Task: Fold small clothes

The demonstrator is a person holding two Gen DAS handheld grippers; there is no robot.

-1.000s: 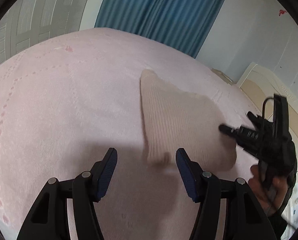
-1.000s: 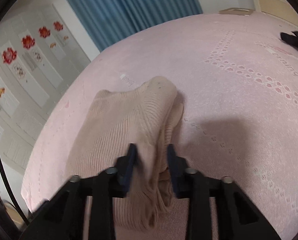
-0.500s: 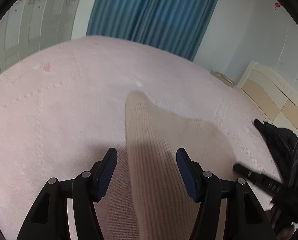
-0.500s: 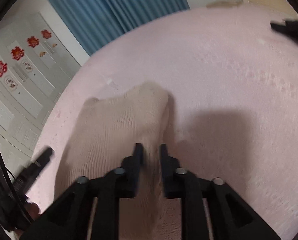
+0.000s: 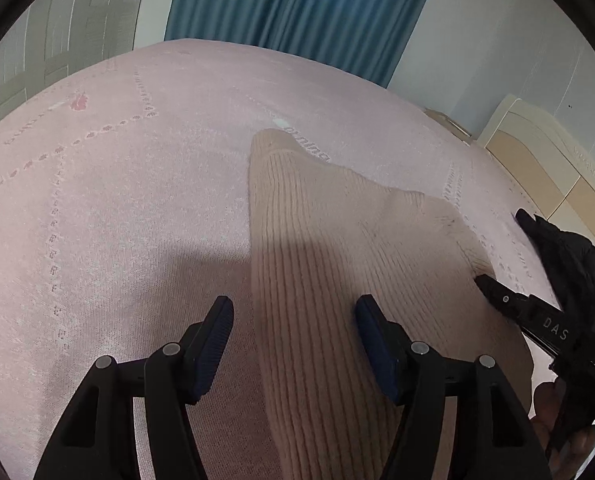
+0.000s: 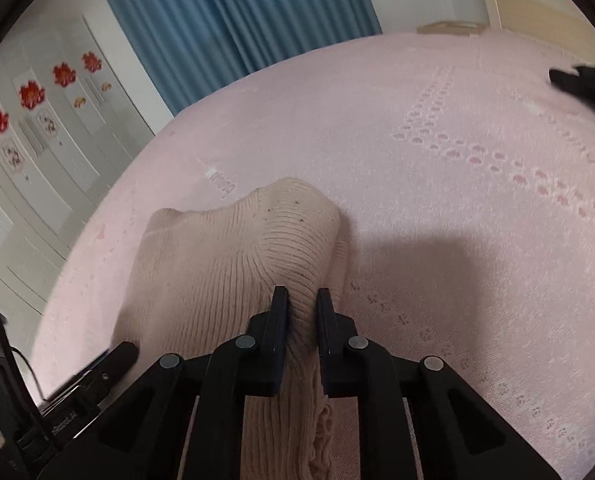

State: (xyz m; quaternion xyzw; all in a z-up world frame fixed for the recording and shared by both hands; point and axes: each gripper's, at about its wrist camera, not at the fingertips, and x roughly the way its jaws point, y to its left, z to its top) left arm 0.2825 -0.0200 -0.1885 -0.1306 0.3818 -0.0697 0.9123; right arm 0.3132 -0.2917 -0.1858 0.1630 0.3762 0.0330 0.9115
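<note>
A beige ribbed knit garment [image 5: 337,264] lies on the pink bedspread [image 5: 117,200]. My left gripper [image 5: 293,320] is open, its jaws straddling the garment's left edge just above the fabric. My right gripper [image 6: 302,300] is shut on a raised fold of the garment [image 6: 225,264] at its right edge. The right gripper also shows in the left wrist view [image 5: 537,316] at the garment's right side. The left gripper shows in the right wrist view [image 6: 97,372] at the lower left.
A black garment [image 5: 561,248] lies on the bed to the right, also visible in the right wrist view [image 6: 585,84]. Blue curtains [image 5: 297,12] and white wardrobe doors [image 6: 37,128] stand beyond the bed. A cream headboard [image 5: 545,160] is at the right.
My left gripper has moved forward over the garment's left edge, still open. My right gripper has closed further on the garment's fold.
</note>
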